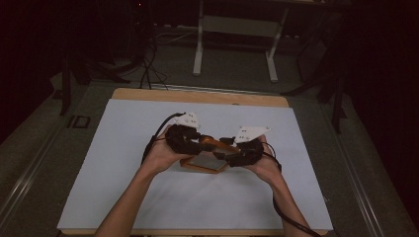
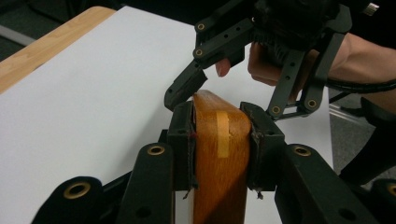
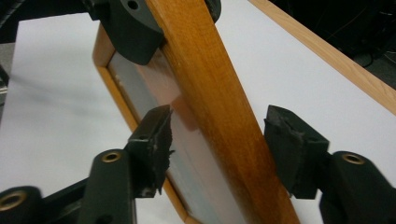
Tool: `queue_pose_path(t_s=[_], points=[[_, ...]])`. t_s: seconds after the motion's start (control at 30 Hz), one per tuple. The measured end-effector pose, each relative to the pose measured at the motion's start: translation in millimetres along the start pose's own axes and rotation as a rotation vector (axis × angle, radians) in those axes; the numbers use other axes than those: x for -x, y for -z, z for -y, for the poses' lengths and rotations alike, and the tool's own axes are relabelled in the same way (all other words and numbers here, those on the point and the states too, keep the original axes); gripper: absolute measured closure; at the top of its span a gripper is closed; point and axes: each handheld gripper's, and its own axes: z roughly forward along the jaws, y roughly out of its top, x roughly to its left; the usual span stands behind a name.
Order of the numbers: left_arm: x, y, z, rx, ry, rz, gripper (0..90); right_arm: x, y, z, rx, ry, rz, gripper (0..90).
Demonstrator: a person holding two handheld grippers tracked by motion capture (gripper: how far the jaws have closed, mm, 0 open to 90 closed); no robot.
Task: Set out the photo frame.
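A wooden-framed grey panel (image 1: 202, 162) lies near the middle of the white sheet. An orange-brown wooden bar (image 1: 217, 144) runs above it, held between both hands. My left gripper (image 2: 219, 126) is shut on the bar's (image 2: 219, 158) near end, pads pressed on both sides. My right gripper (image 3: 219, 135) stands open astride the bar (image 3: 219, 107), with a gap at each pad; the framed panel (image 3: 140, 88) shows beneath. In the high view, the left gripper (image 1: 200, 142) and right gripper (image 1: 230, 150) face each other along the bar.
A white sheet (image 1: 123, 163) covers a wooden table (image 1: 197, 96), whose edge shows at the back. Beyond it on the dark floor stand white desk legs (image 1: 199, 49) and cables (image 1: 148, 69). Bare sheet lies all around the hands.
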Motion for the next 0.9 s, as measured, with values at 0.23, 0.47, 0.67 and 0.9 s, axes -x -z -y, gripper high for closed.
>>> queue_pose_path(t_s=[0.23, 0.47, 0.67, 0.9], points=[[-6.2, -2.0, -1.2, 0.047, 0.047, 0.054, 61.4, -0.3, 14.1, 5.7, -0.001, 0.045, -0.033, 62.7], [-7.0, -1.6, -0.9, 0.07, 0.057, 0.047, 51.5, -5.3, 18.8, 7.5, -0.014, 0.088, -0.025, 66.7], [-11.5, 9.9, 12.5, 0.127, 0.072, 0.007, 44.1, -4.3, 24.4, 13.2, -0.01, 0.078, -0.022, 68.7], [-14.9, 22.2, 34.5, 0.228, 0.075, -0.071, 36.5, -4.7, 31.0, 20.1, -0.008, 0.069, -0.019, 68.9]])
